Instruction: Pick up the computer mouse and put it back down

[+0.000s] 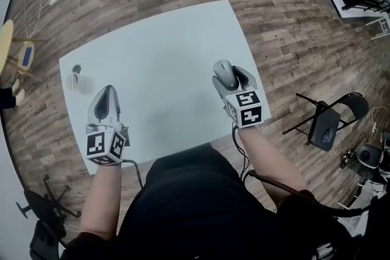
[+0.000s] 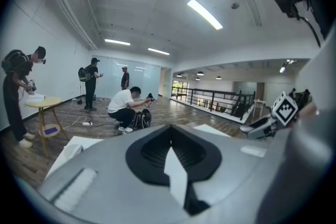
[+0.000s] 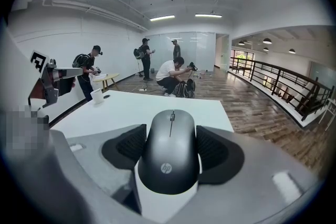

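Observation:
A dark grey computer mouse (image 3: 169, 152) sits between the black pads of my right gripper (image 3: 170, 150), which is shut on its sides. In the head view the mouse (image 1: 224, 72) and the right gripper (image 1: 230, 74) are over the right part of the white table (image 1: 164, 52), near its right edge. I cannot tell whether the mouse touches the tabletop. My left gripper (image 1: 106, 91) is over the table's near left part, with its jaws together and nothing between them. In its own view the left gripper (image 2: 169, 136) shows its pads meeting.
A white cup (image 1: 74, 78) stands at the table's left edge, also seen as the cup (image 3: 96, 95) in the right gripper view. A black folding chair (image 1: 332, 122) stands on the wood floor to the right. A small round table (image 2: 44, 104) and several people are farther off.

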A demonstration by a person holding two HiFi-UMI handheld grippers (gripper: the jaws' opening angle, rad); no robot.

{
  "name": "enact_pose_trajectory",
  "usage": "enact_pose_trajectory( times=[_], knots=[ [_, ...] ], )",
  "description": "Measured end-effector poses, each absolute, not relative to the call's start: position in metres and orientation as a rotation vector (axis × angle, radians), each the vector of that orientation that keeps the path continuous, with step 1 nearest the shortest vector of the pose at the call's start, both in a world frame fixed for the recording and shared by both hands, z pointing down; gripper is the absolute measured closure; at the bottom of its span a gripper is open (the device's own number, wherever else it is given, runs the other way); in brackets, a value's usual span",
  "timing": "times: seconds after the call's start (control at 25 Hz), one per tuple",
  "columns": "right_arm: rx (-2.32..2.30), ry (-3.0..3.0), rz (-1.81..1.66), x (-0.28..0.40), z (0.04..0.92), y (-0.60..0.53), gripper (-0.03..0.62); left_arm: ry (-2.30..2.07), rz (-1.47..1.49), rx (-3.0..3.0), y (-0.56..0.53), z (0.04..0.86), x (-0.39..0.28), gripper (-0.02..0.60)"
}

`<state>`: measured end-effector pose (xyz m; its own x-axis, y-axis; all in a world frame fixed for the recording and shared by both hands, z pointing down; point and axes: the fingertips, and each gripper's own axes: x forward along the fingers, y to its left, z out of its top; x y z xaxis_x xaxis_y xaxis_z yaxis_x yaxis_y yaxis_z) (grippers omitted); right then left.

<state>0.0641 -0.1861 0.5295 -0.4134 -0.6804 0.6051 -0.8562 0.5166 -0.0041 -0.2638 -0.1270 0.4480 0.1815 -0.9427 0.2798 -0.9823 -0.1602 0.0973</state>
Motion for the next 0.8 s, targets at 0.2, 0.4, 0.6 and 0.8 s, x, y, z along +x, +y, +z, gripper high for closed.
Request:
enact_pose_trajectory(
  times=[0.2,0.4,0.6,0.8],
  knots=[
    [1.254,-2.2,0.439,0.065,0.535,-0.184,0.299,-1.813,0.256,2.199,-0.127,0.463,-0.263,0.574],
    [1.255,-2.176,0.458,0.068,0.545,-0.179,0.299,-1.786,0.272,2.198,-0.127,0.473,-0.26,0.574],
    [1.258,-2.142,0.485,0.073,0.562,-0.174,0.299,-1.779,0.288,2.19,-0.126,0.481,-0.261,0.574],
    [1.257,-2.121,0.498,0.077,0.575,-0.173,0.299,-1.756,0.302,2.183,-0.119,0.491,-0.256,0.574]
  ],
)
